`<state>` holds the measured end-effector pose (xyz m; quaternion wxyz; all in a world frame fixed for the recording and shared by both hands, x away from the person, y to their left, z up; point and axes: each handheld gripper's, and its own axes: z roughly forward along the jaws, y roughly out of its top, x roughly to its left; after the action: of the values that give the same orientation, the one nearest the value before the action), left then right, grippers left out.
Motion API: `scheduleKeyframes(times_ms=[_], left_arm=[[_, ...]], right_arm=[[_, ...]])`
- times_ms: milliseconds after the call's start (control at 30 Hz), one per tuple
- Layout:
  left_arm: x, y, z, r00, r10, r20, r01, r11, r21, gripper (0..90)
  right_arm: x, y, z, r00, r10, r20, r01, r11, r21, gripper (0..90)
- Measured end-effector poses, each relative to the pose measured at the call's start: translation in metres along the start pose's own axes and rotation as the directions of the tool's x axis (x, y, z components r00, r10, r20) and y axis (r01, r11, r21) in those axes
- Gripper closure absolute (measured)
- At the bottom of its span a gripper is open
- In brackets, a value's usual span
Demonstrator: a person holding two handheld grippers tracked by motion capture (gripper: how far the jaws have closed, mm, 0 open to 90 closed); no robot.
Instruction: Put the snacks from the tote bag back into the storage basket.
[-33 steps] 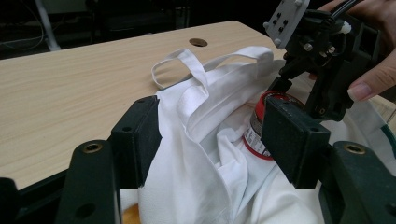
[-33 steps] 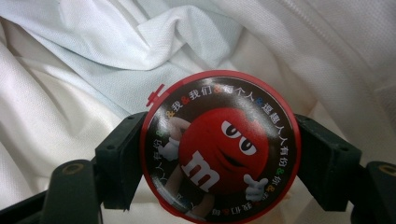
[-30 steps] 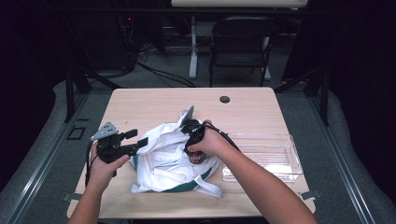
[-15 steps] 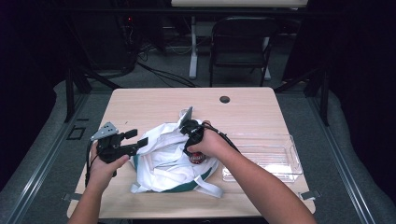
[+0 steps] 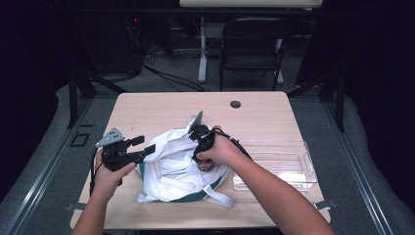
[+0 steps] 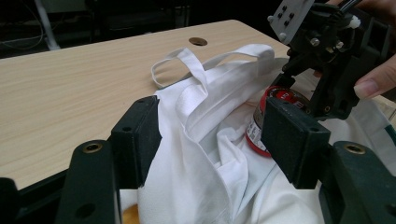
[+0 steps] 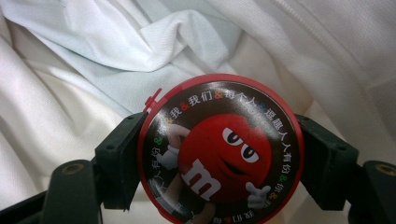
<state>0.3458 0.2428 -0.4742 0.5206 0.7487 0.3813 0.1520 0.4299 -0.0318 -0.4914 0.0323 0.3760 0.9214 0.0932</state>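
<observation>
On the tabletop [image 5: 147, 107] a white cloth bag [image 5: 171, 166] lies crumpled with its mouth open toward the left. The left claw [image 5: 147, 149] pinches the bag's edge, a fold of white fabric clamped between its jaws in the left gripper view, holding the opening up. The right claw [image 5: 203, 159] points down into the bag and is clamped on a round candy can [image 7: 219, 151] with a red lid showing a cartoon candy figure; both jaws press against the lid's rim, and the can sits inside the bag's mouth, surrounded by cloth. A clear plastic tray [image 5: 293, 164] lies on the tabletop just beside the bag, at its right.
</observation>
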Motion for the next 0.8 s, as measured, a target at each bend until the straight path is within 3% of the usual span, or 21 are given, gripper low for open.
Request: scheduleKeyframes(times_ms=[467,800], left_arm=[[0.000,0.000,0.000,1.0000,0.000,-0.001,0.000,1.0000,-0.001,37.4],[0.000,0.000,-0.001,1.0000,0.002,-0.001,-0.002,1.0000,0.000,37.4]], right_arm=[[0.010,-0.002,-0.019,0.9992,-0.036,0.015,0.036,0.999,-0.027,25.1],[0.013,-0.001,-0.033,0.9994,-0.033,0.014,0.033,0.999,-0.042,25.1]])
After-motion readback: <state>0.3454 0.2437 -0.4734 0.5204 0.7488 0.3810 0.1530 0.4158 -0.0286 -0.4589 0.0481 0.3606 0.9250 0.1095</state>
